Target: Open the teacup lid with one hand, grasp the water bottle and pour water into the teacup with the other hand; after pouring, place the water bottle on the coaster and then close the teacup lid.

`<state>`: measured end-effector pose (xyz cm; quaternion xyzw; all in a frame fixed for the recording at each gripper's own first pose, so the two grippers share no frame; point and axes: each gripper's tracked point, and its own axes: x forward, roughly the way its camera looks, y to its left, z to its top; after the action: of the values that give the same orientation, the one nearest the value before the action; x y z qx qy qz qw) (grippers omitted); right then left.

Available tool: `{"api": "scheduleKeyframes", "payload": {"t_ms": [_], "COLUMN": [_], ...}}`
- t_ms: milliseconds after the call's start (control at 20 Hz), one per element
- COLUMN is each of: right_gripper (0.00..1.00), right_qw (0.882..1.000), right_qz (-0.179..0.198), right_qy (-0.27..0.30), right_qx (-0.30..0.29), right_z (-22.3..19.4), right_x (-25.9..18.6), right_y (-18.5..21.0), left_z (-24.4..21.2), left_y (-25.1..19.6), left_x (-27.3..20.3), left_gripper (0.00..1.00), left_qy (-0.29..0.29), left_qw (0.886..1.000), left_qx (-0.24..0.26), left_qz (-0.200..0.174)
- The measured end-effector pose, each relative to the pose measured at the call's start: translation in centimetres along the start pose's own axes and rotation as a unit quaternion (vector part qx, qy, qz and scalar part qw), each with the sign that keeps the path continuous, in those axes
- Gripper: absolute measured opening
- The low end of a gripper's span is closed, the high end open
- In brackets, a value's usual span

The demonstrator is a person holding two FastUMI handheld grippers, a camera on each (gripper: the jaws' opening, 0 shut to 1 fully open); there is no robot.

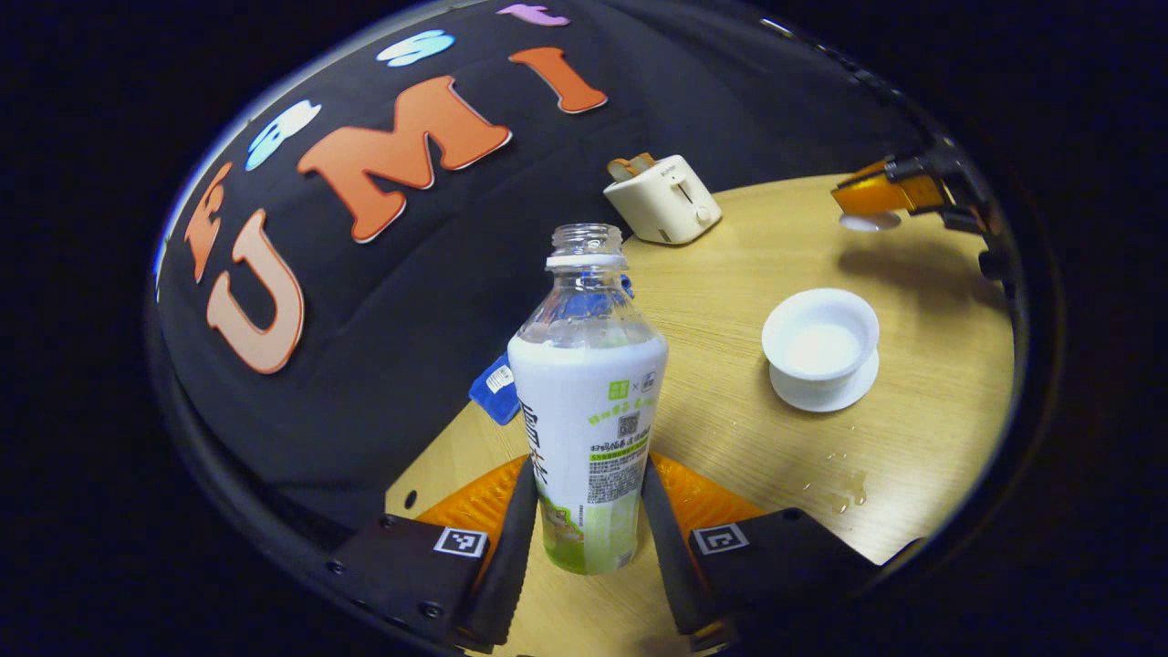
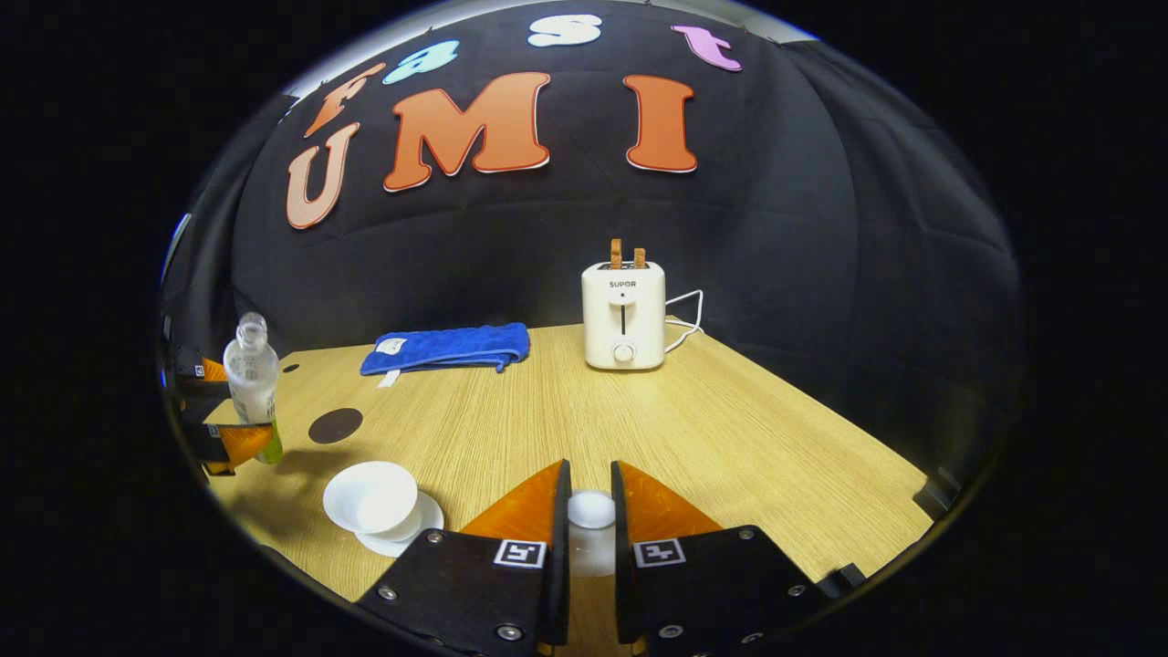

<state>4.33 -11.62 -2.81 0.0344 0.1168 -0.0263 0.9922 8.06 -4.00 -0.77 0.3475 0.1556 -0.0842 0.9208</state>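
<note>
Bottle (image 1: 587, 401) base hidden between jaws, lid (image 2: 591, 509) half-hidden

One water bottle (image 1: 587, 401), uncapped, stands on the counter (image 2: 712, 429). One teacup (image 1: 820, 342) sits open on one saucer (image 1: 826, 391), and there is one lid (image 2: 591, 509). One dark round coaster (image 2: 335, 425) lies near the counter's left edge in the right gripper view. One cream toaster (image 2: 623, 317) stands at the far edge, with two slices (image 2: 627, 255) poking out of its slots and one white cord (image 2: 686, 324) trailing beside it. One folded blue cloth (image 2: 447, 348) lies along that same far edge. Two tools are about: the left tool (image 1: 587, 534) and the right tool (image 2: 589, 511), each with two fingers.
</note>
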Motion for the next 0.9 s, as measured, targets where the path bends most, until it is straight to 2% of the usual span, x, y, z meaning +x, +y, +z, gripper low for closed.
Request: {"api": "scheduleKeyframes", "payload": {"t_ms": [50, 100, 200, 500, 550, 600, 650, 700, 900], "right_gripper": [0.21, 0.20, 0.21, 0.20, 0.21, 0.21, 0.21, 0.21, 0.21], "right_qw": [1.000, 1.000, 1.000, 1.000, 1.000, 1.000, 1.000, 1.000, 1.000], "right_qz": [0.000, 0.000, 0.000, 0.008, 0.009, 0.009, 0.010, 0.009, 0.004], "right_qy": [0.000, -0.001, -0.001, 0.004, 0.006, 0.007, 0.009, 0.010, 0.018], "right_qx": [0.000, 0.000, 0.001, 0.008, 0.009, 0.010, 0.011, 0.011, 0.009], "right_z": [0.0, 0.1, 0.1, -0.2, -0.3, -0.4, -0.5, -0.6, -1.0], "right_x": [-0.1, 0.0, -0.1, 0.1, 0.2, 0.2, 0.2, 0.3, 0.3], "right_y": [0.0, 0.0, 0.0, 0.2, 0.2, 0.3, 0.3, 0.3, 0.2], "left_z": [0.3, 0.3, 1.1, 2.4, 2.7, 2.5, 2.8, 3.2, 3.6], "left_y": [0.2, 0.4, 1.3, 5.7, 6.2, 7.0, 7.8, 8.3, 8.3], "left_x": [0.1, 0.2, 0.1, 2.4, 2.9, 3.6, 3.8, 4.6, 7.0], "left_gripper": [0.63, 0.67, 0.67, 0.63, 0.67, 0.65, 0.69, 0.69, 0.68], "left_qy": [-0.004, -0.007, -0.018, -0.043, -0.050, -0.056, -0.065, -0.074, -0.085], "left_qw": [1.000, 0.999, 0.994, 0.970, 0.966, 0.963, 0.962, 0.960, 0.955], "left_qx": [-0.026, -0.053, -0.109, -0.241, -0.254, -0.262, -0.265, -0.267, -0.283], "left_qz": [0.001, -0.002, -0.005, 0.007, 0.005, 0.016, 0.027, 0.034, 0.028]}}
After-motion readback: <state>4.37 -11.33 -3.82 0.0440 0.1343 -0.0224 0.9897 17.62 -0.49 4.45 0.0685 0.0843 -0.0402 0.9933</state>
